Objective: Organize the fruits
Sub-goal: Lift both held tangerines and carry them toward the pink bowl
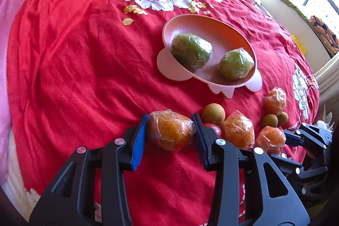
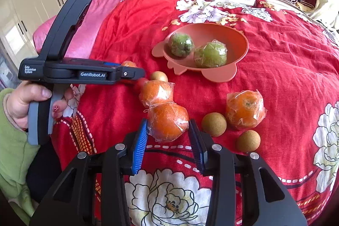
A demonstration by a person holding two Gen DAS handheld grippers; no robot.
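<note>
From the left wrist camera, the left claw [image 1: 170, 133] had its 2 blue pads pressed against the sides of a wrapped orange [image 1: 169, 130], narrowly open and clamped on it. The fruit sat right at the fingertips, resting on the red blanket [image 1: 74, 77], its longer side running across from pad to pad. The pink bowl [image 1: 243, 39] lay ahead and a little right of this claw, with 2 wrapped green fruits [image 1: 191, 50] already inside. At the right edge of this view the right claw [image 1: 286, 138] touched another wrapped orange [image 1: 271, 139].

From the right wrist camera, the right claw [image 2: 167, 130] stood with its pads against both sides of that second orange [image 2: 167, 120], open only as wide as the fruit and seemingly gripping it on the blanket [image 2: 286, 67]. The bowl [image 2: 241, 35] lay straight ahead, slightly right, with a third wrapped orange [image 2: 156, 92] directly between claw and bowl. A hand [image 2: 25, 103] held the left gripper's handle at left; its tip was hidden behind the body.

Judging from both views, the left claw sat somewhat nearer the bowl, so its orange likely needed only a lift and a short carry forward and right. 2 small brown balls [image 2: 214, 124] and a fourth orange [image 2: 244, 109] waited to the right.
</note>
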